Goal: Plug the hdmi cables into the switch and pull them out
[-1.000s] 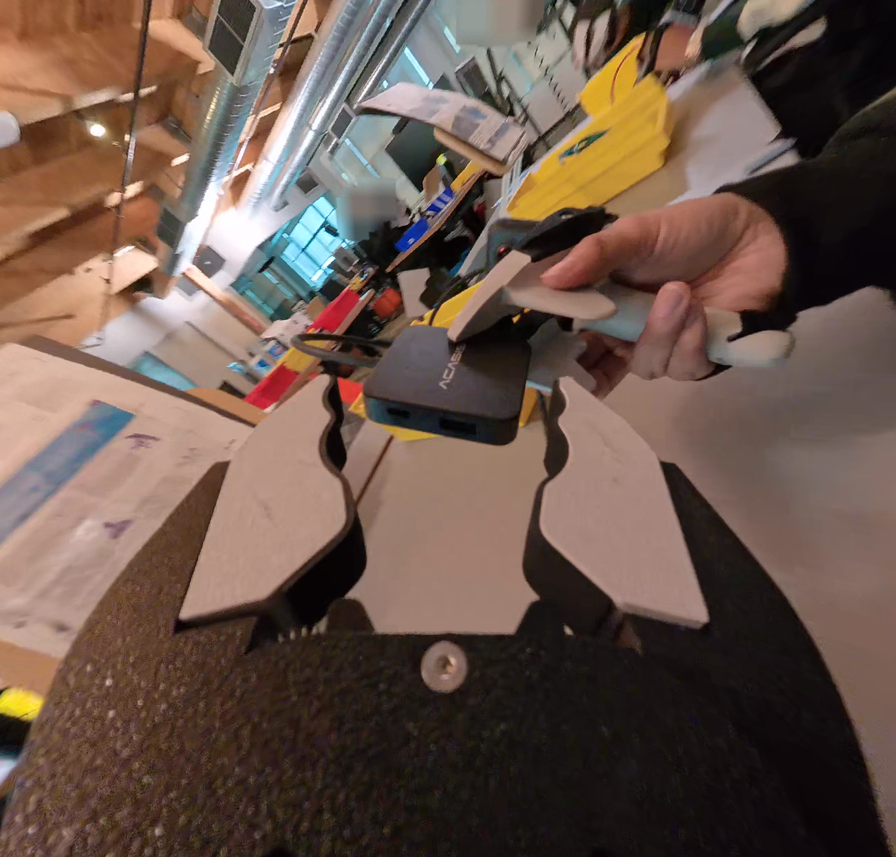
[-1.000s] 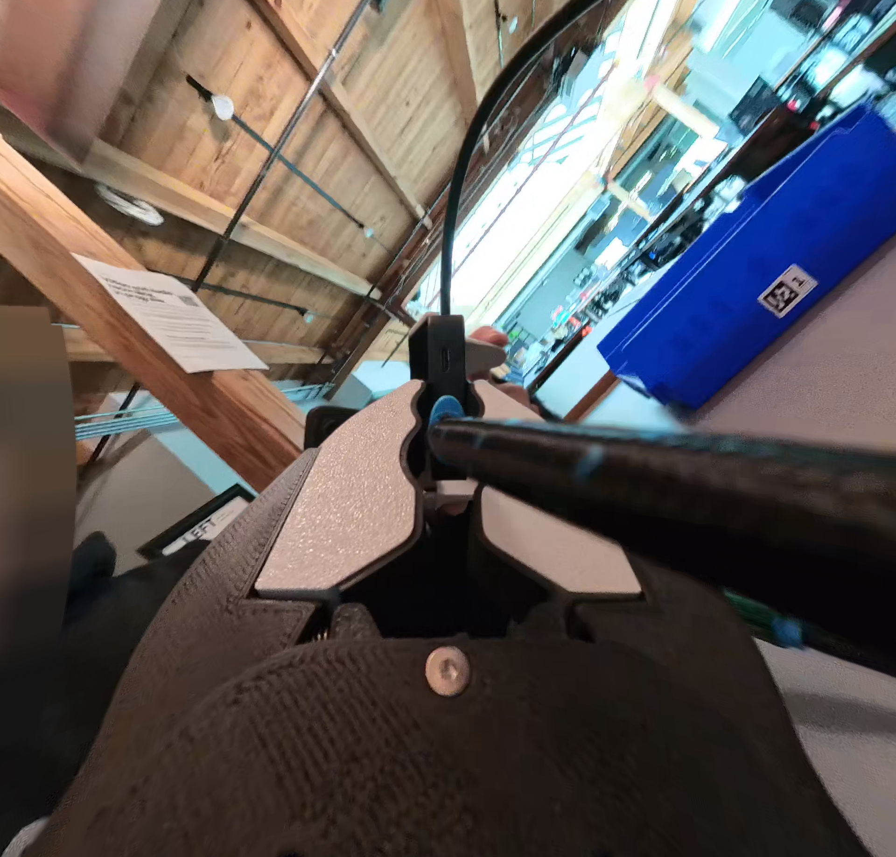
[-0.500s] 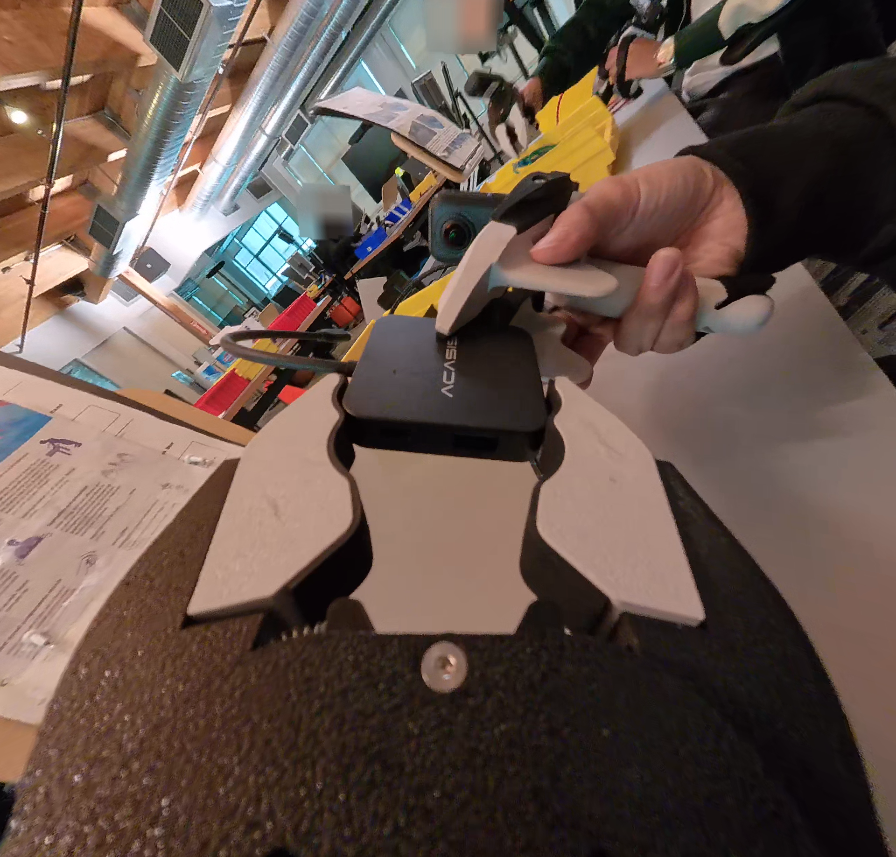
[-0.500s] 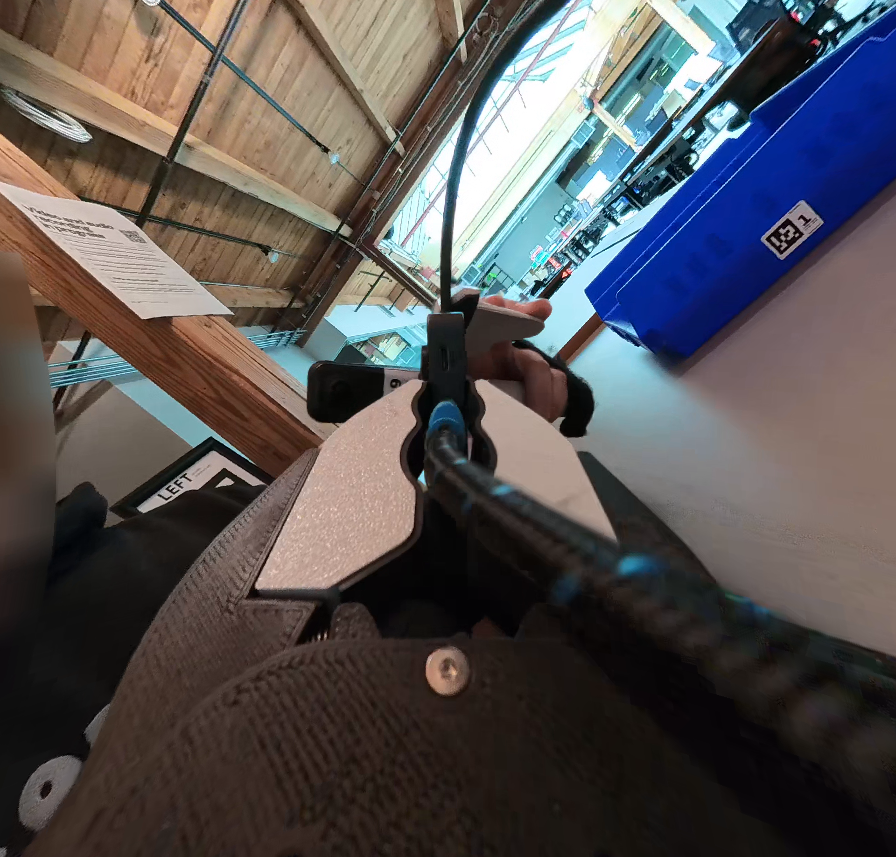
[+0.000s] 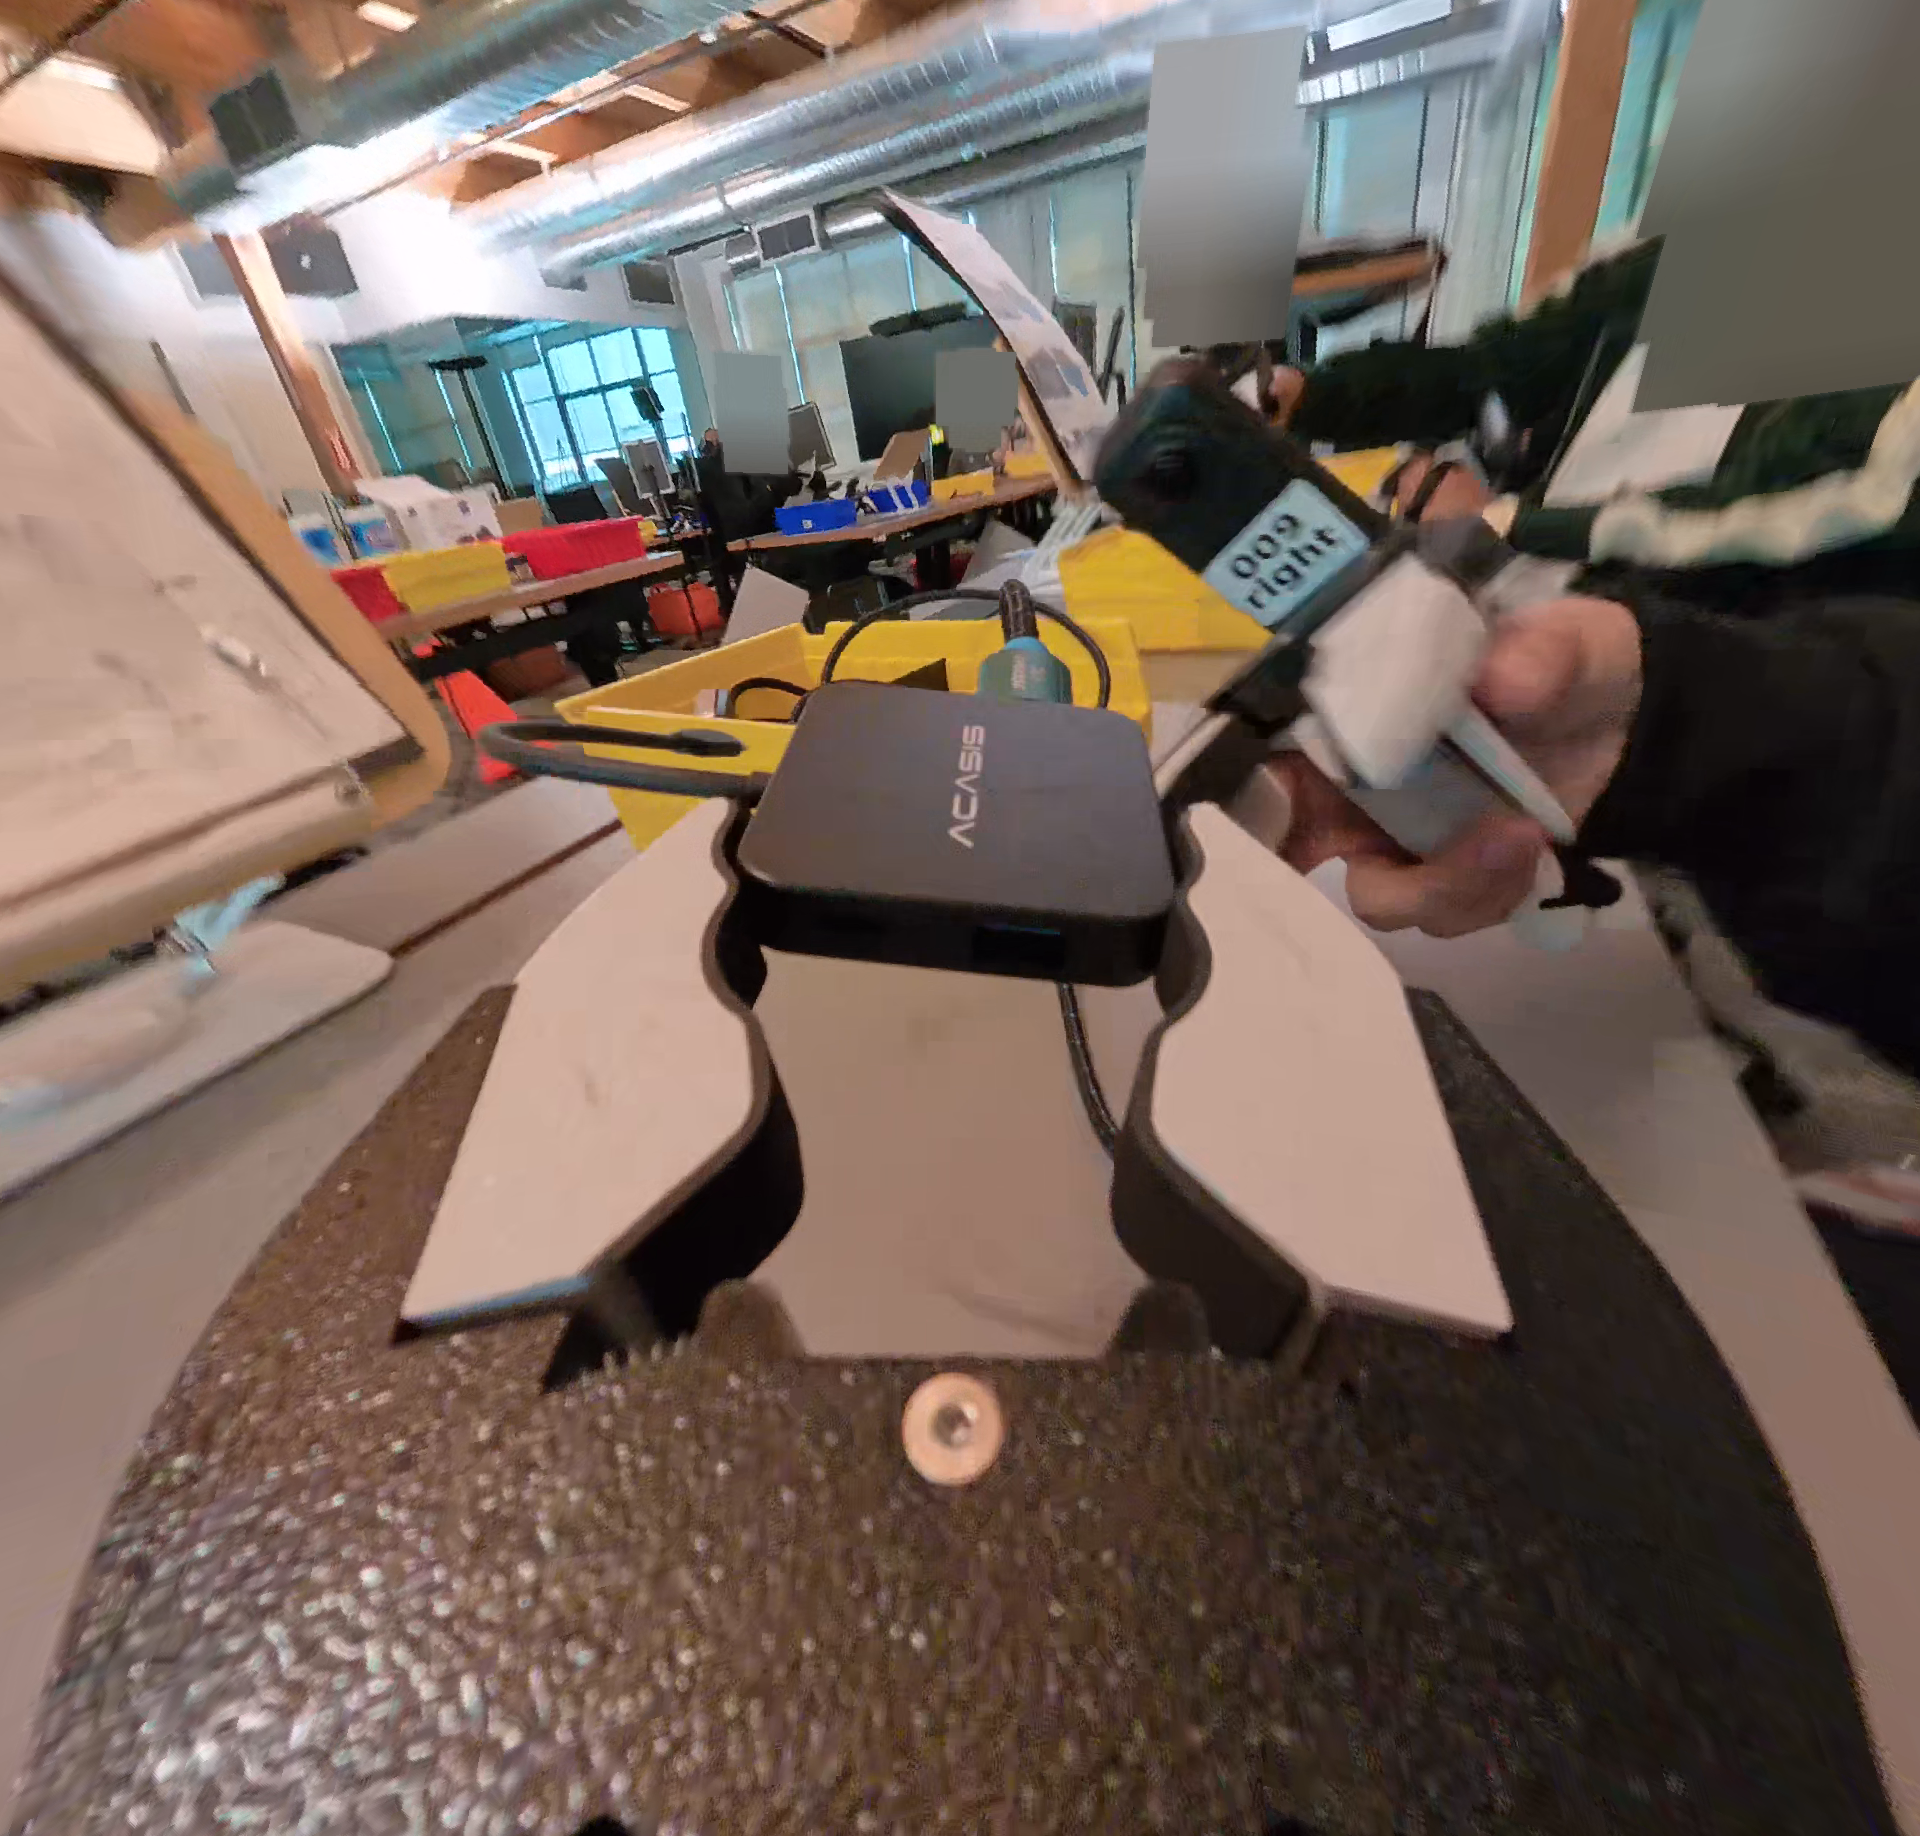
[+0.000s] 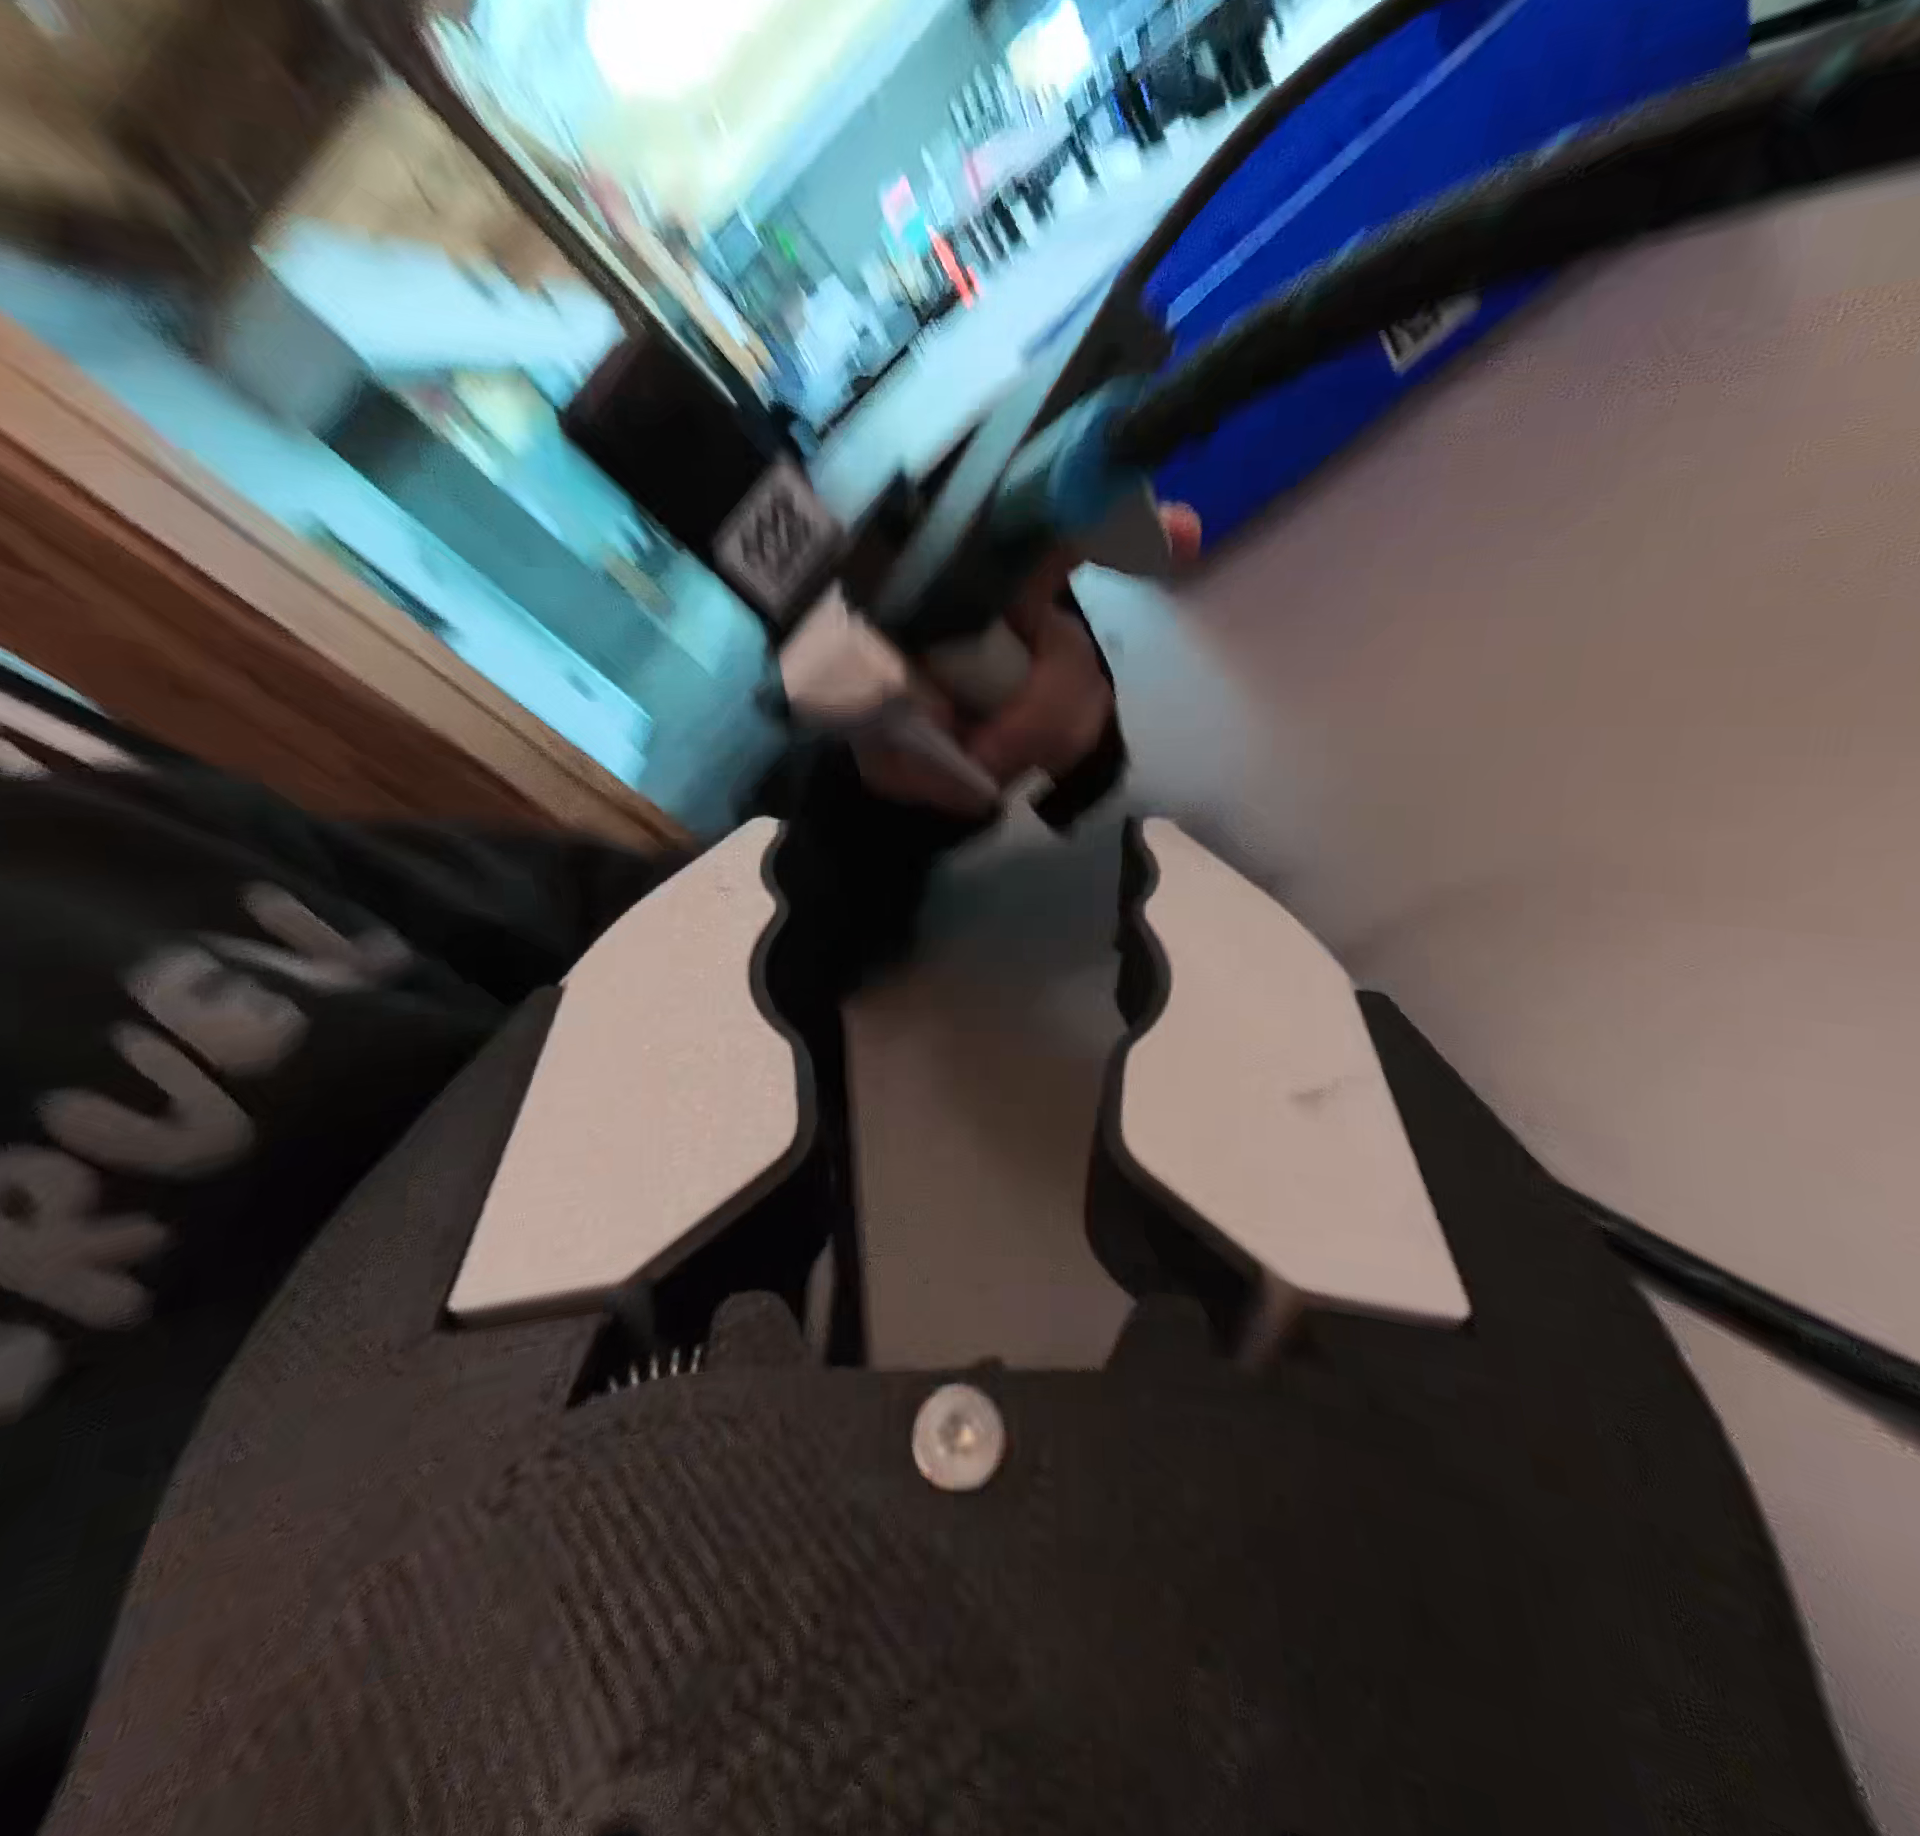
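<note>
My left gripper (image 5: 956,851) is shut on the black switch (image 5: 966,810), holding it by its two sides above the grey table (image 5: 935,1184). A teal HDMI plug (image 5: 1023,674) with a braided cable sits in the switch's far edge. A short black cable (image 5: 613,747) leaves the switch to the left. My right gripper (image 6: 951,841) is open and empty; in the left wrist view it (image 5: 1236,737) is just right of the switch, held by a hand. The right wrist view is blurred and shows the teal plug (image 6: 1081,467) ahead.
A yellow bin (image 5: 707,706) with cables stands behind the switch. A board with paper (image 5: 156,643) leans at the left. A blue bin (image 6: 1455,228) stands at the table's far side. A black cable (image 6: 1766,1329) lies on the table (image 6: 1558,747) at the right.
My left gripper closed on the switch. My right gripper let go of the teal plug, opened and drew back to the right, leaving the plug in the switch.
</note>
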The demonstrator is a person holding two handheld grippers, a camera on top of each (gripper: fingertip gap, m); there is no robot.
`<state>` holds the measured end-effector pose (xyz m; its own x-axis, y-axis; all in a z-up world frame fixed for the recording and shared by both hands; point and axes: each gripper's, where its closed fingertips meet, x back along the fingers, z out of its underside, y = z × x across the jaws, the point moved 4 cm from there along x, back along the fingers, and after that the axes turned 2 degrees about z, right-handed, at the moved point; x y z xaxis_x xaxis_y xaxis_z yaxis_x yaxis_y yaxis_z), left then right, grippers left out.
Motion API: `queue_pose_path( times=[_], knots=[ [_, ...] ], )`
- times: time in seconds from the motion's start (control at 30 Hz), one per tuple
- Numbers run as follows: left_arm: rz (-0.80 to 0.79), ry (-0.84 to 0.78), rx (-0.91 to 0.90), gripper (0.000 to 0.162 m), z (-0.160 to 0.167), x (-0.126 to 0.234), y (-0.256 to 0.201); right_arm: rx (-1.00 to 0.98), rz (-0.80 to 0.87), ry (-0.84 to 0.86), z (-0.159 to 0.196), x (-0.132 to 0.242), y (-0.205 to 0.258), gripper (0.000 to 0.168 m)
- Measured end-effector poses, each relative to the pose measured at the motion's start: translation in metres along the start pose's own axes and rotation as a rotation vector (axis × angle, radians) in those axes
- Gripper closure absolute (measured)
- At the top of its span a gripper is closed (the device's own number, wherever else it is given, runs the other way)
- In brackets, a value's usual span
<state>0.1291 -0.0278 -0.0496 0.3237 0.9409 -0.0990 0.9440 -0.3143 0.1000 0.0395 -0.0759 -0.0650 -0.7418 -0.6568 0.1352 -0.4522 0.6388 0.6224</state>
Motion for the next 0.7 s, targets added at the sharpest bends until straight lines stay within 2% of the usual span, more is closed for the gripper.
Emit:
queue_pose_path(
  times=[0.1, 0.2, 0.27, 0.37, 0.47, 0.53, 0.7],
  knots=[
    [0.034, -0.013, 0.123, 0.087, 0.005, 0.009, 0.012, 0.308, 0.177, 0.091, -0.002, 0.020, 0.007, 0.108],
    [0.082, 0.045, 0.086, 0.087, 0.016, 0.012, 0.005, 0.606, 0.319, -0.022, -0.024, 0.037, 0.035, 0.101],
    [0.143, 0.052, 0.068, 0.087, 0.016, 0.012, -0.004, 0.734, 0.383, -0.046, -0.030, 0.039, 0.045, 0.100],
    [0.260, 0.066, 0.037, 0.087, 0.017, 0.011, -0.021, 0.847, 0.458, 0.072, -0.021, 0.031, 0.038, 0.097],
    [0.316, 0.093, -0.010, 0.088, 0.019, 0.013, -0.029, 0.967, 0.403, 0.159, -0.007, 0.021, 0.042, 0.120],
    [0.333, 0.120, -0.050, 0.088, 0.022, 0.018, -0.031, 0.983, 0.403, 0.169, -0.007, 0.019, 0.048, 0.125],
    [0.342, 0.183, -0.122, 0.088, 0.026, 0.020, -0.034, 1.009, 0.428, 0.175, -0.009, 0.018, 0.058, 0.120]
  ],
)
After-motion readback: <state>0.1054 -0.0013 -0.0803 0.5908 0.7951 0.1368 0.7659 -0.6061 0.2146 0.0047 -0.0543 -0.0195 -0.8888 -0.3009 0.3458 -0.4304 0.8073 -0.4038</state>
